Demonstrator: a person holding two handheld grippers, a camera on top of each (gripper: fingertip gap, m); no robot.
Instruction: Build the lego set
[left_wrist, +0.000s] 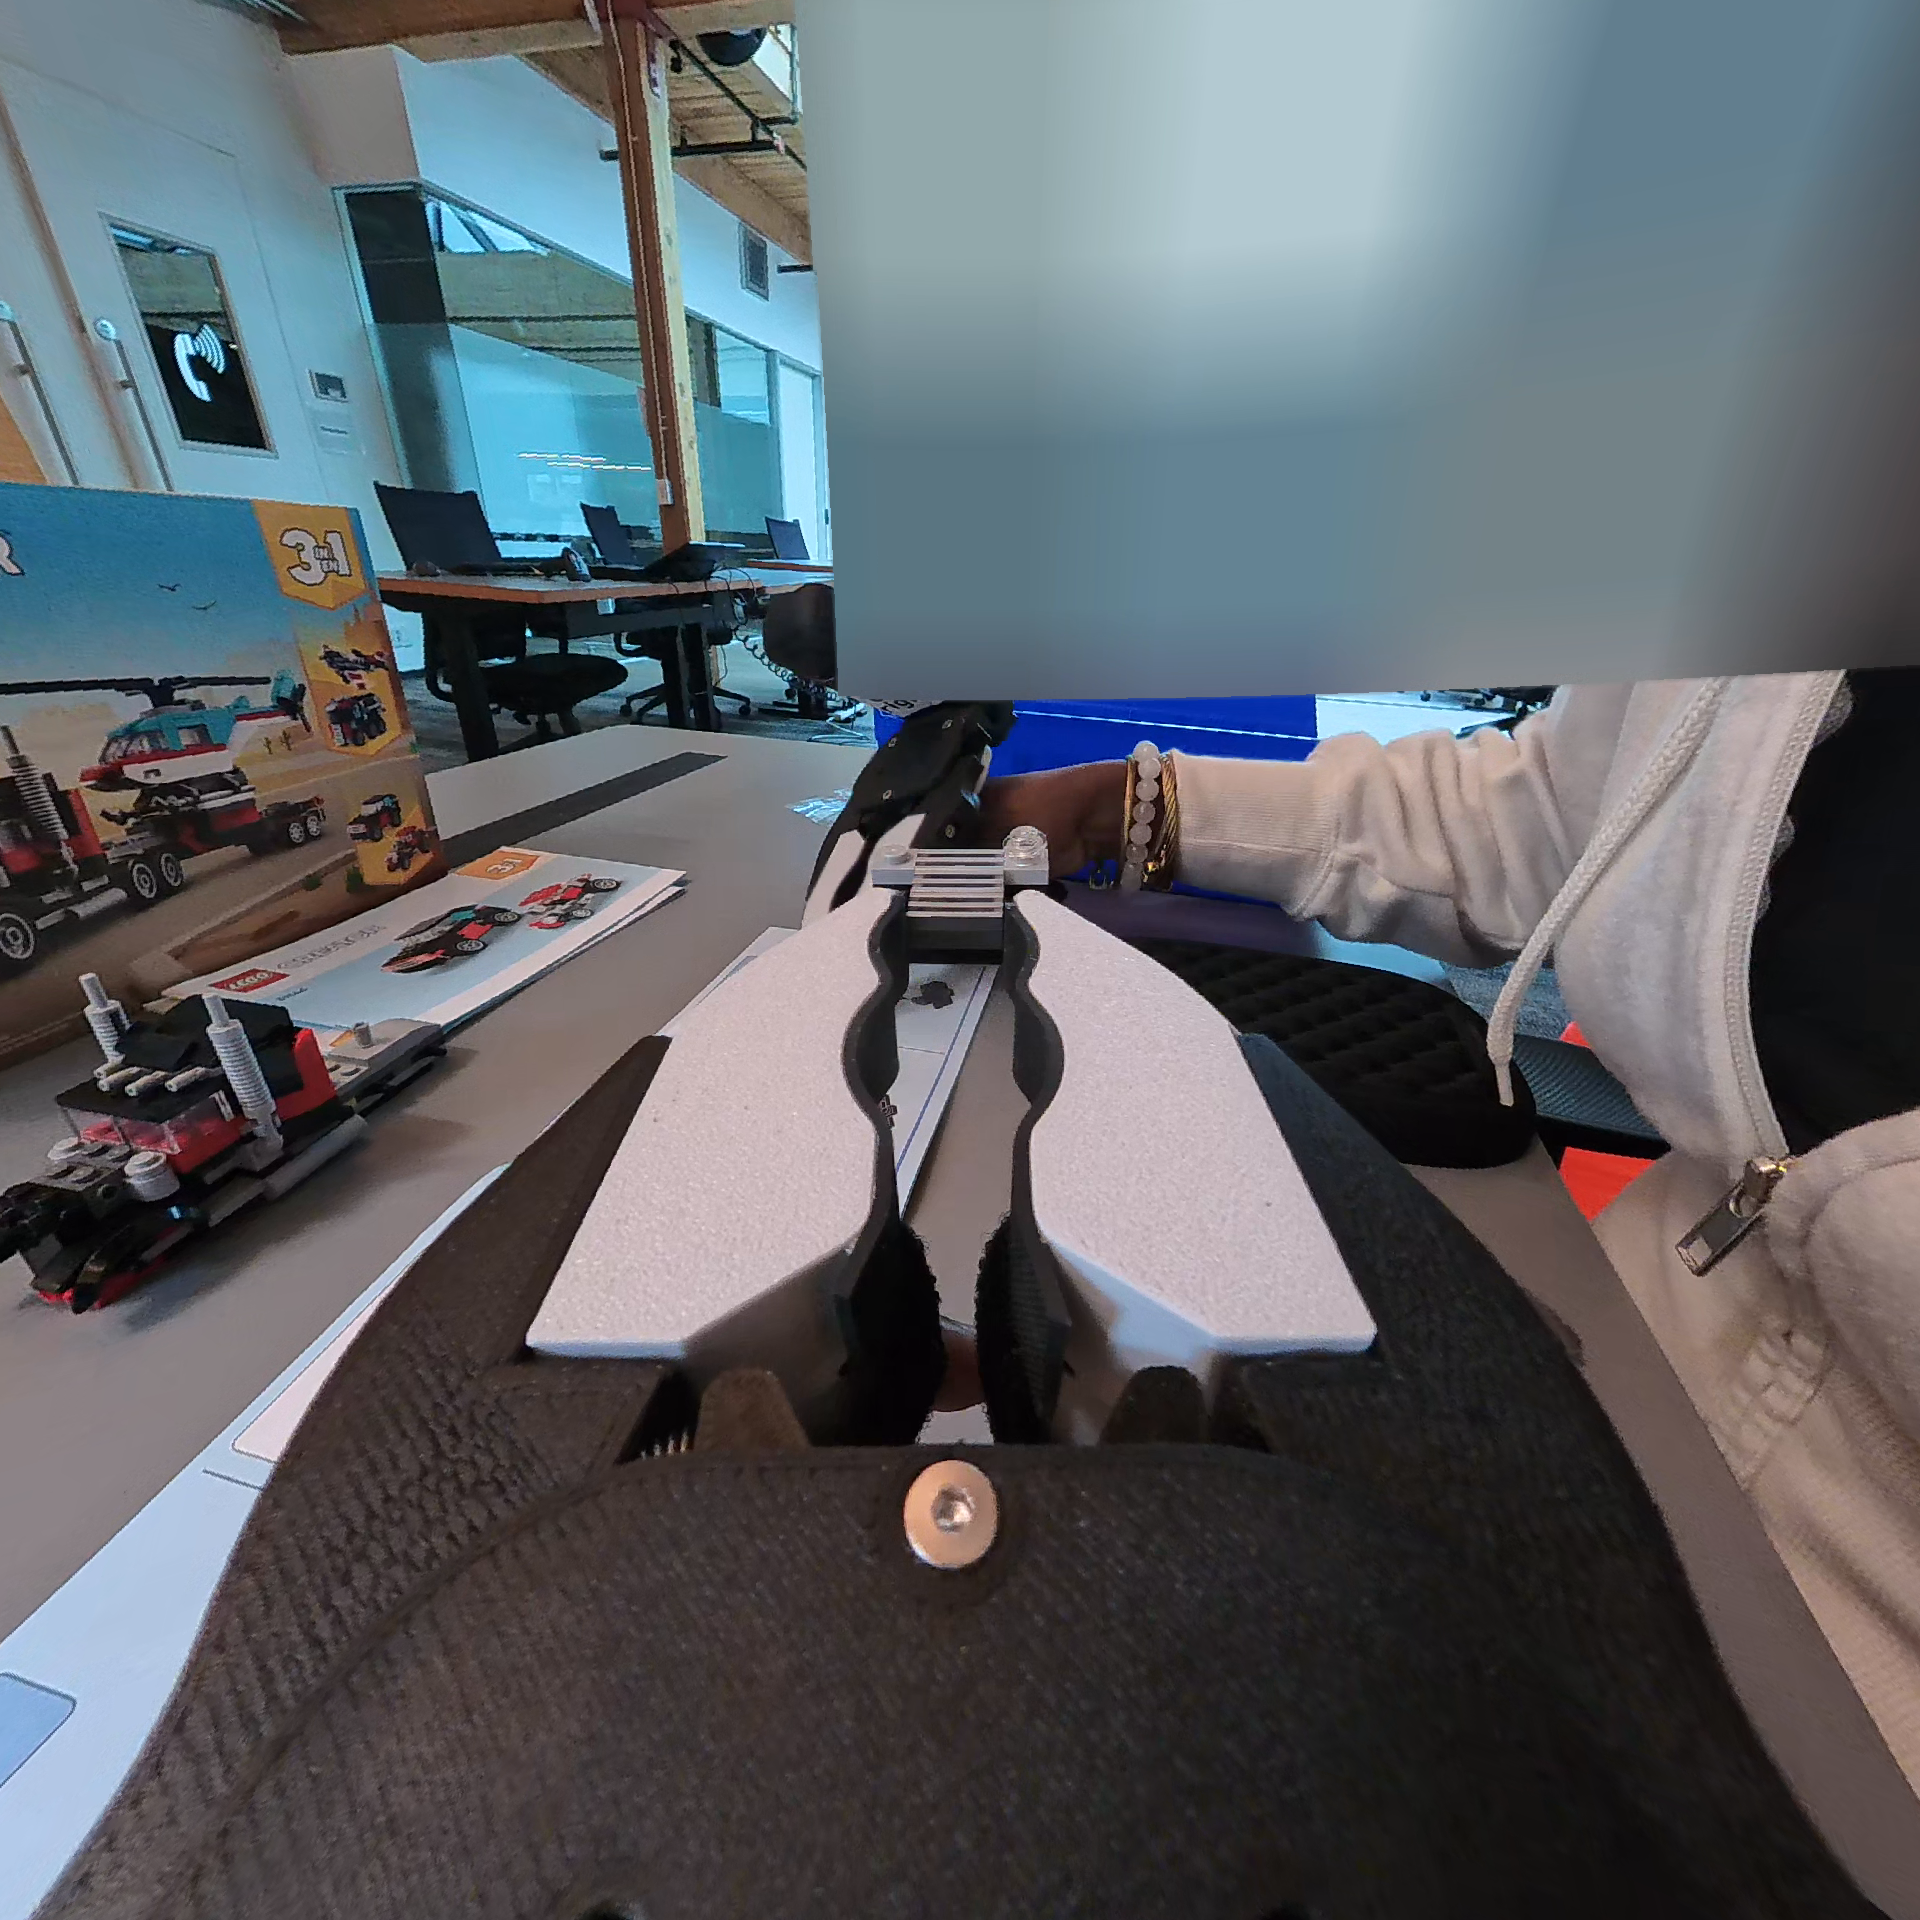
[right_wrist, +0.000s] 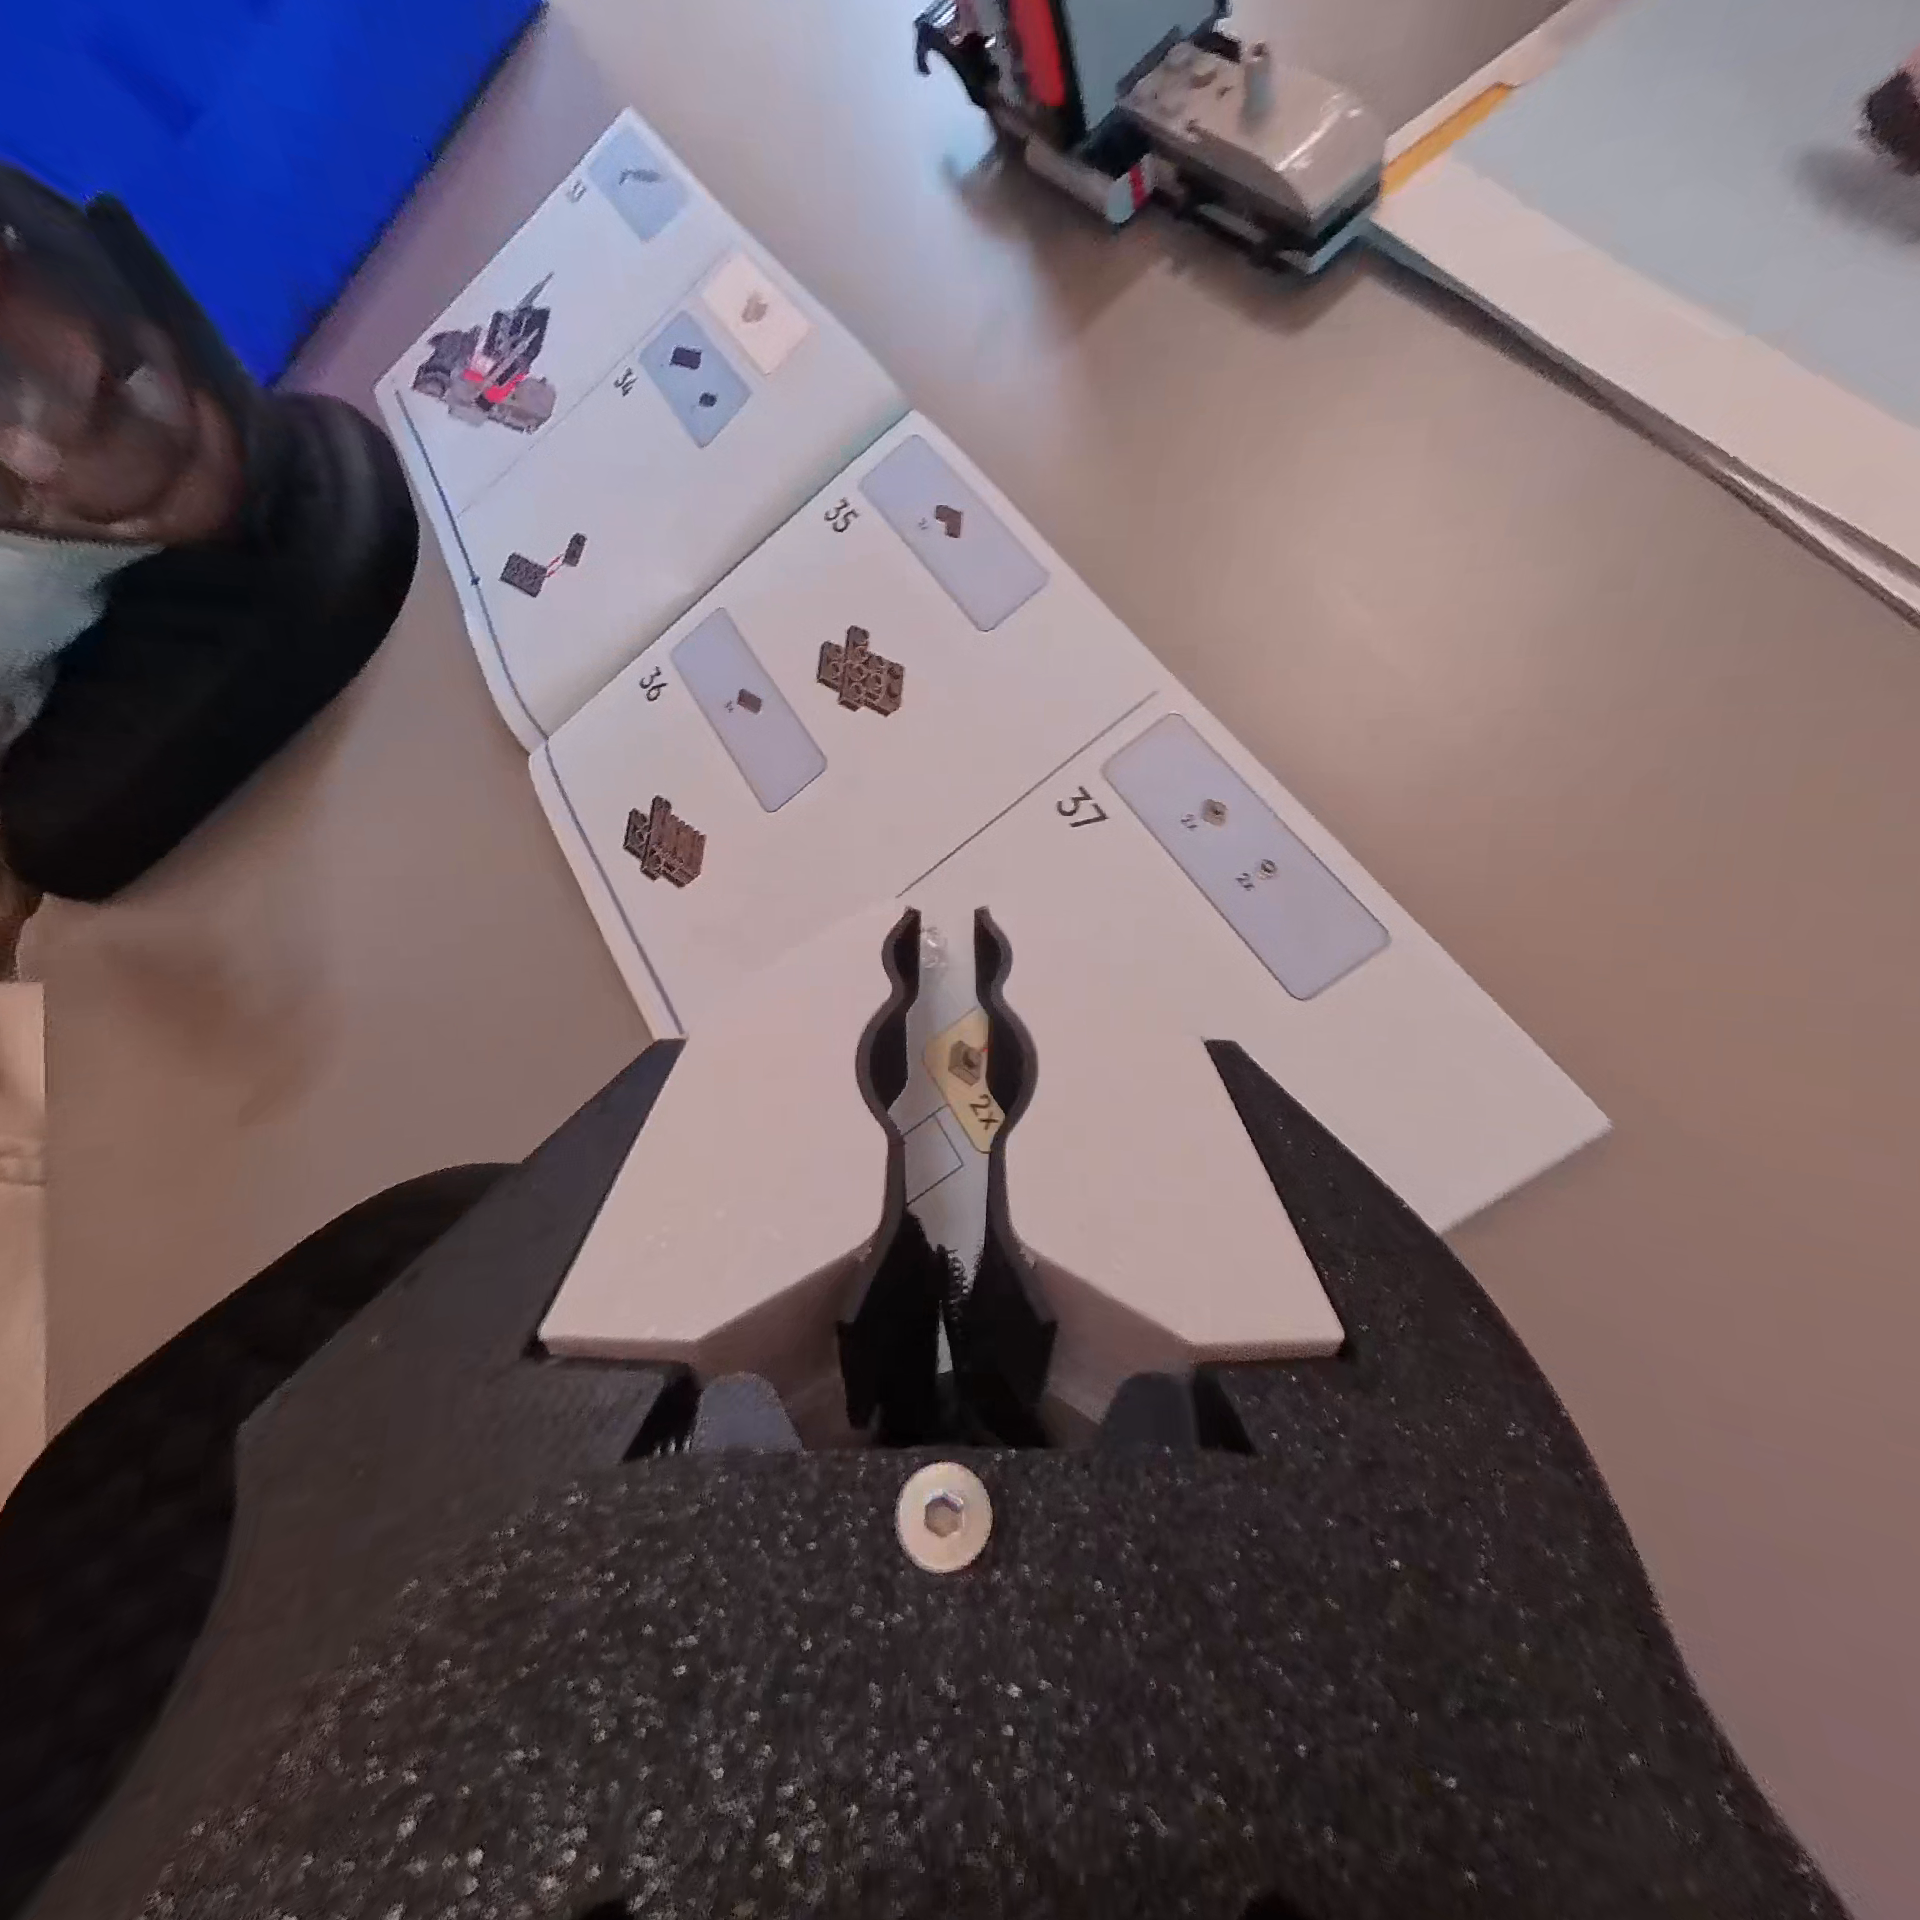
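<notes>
While the left gripper clamps a small black and grey brick piece at its fingertips, the right gripper pinches a tiny clear round stud just above the open instruction booklet. The half-built truck sits on the table, well left of the left gripper.

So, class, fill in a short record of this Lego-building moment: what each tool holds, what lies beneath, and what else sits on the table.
Left tool: shut on grille sub-assembly, grey and black, one clear round stud on top
Right tool: shut on clear round piece
Beneath right tool: open instruction booklet
Table: partly built truck, set box, closed booklet
</notes>
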